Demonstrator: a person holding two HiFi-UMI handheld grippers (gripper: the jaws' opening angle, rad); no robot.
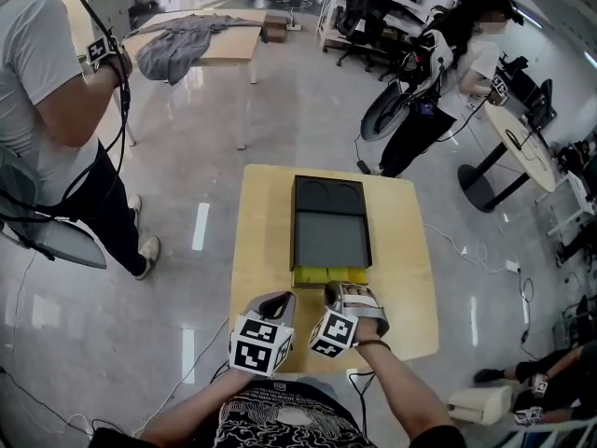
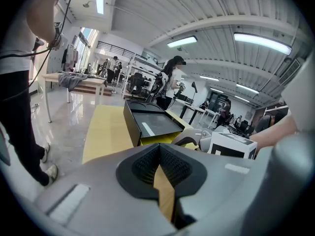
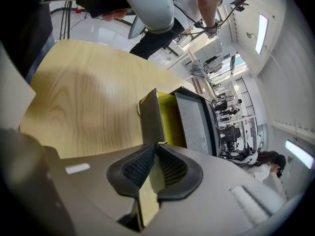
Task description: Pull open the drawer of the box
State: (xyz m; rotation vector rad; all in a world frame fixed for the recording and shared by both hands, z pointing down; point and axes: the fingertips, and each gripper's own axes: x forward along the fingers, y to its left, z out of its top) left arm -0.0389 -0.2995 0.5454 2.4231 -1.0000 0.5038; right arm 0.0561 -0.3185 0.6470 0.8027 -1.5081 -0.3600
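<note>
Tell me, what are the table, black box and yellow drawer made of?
The table looks like light wood or laminate, matte, with visible grain. The black box seems rigid card or plastic, matte with faint sheen. The yellow drawer is probably card, flat-coloured; hard to tell.

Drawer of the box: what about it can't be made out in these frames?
- Grip: in the right gripper view the right claw reaches the drawer front, but the claw's own body hides whether it pinches anything.
- Any handle: head view, the right claw covers that part of the front.
- Contents: head view, too small; the box covers most of the drawer.
</note>
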